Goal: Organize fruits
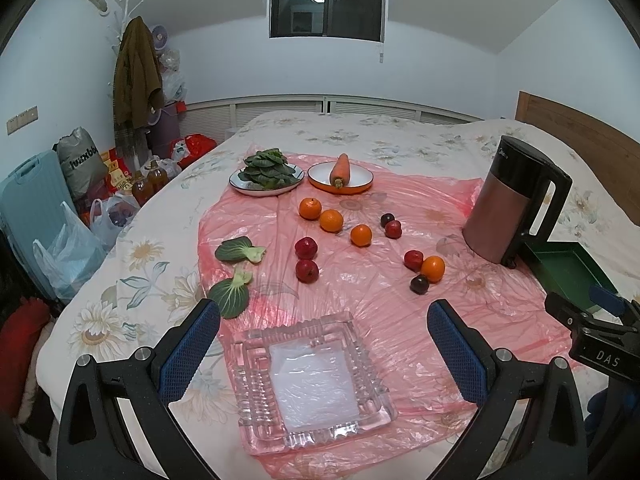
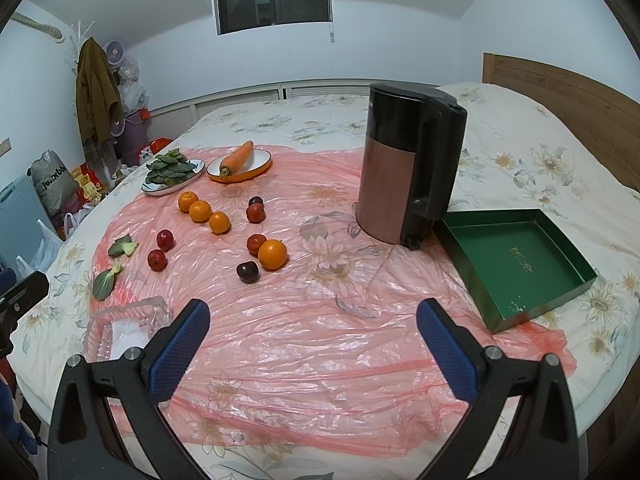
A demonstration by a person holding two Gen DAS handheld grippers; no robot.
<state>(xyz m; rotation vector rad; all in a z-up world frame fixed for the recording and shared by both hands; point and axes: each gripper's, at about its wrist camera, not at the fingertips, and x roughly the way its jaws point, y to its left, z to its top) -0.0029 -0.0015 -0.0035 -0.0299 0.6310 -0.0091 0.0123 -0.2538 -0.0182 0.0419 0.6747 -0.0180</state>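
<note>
Several oranges, such as one (image 1: 331, 220) in a row of three and one (image 2: 272, 255) nearer, lie on a pink plastic sheet (image 1: 400, 320) on the bed, with several red and dark plums, such as a red one (image 1: 306, 247) and a dark one (image 2: 247, 272). A square glass dish (image 1: 312, 380) lies just under my open, empty left gripper (image 1: 324, 312); it also shows in the right wrist view (image 2: 120, 328). My right gripper (image 2: 313, 312) is open and empty above bare sheet. A green box lid (image 2: 516, 264) lies at its right.
A brown and black kettle (image 2: 404, 168) stands beside the green lid. A plate of greens (image 1: 266, 176) and an orange dish with a carrot (image 1: 340, 176) sit at the back. Two loose green leaves (image 1: 236, 248) lie left. Bags and a suitcase (image 1: 24, 208) crowd the floor left.
</note>
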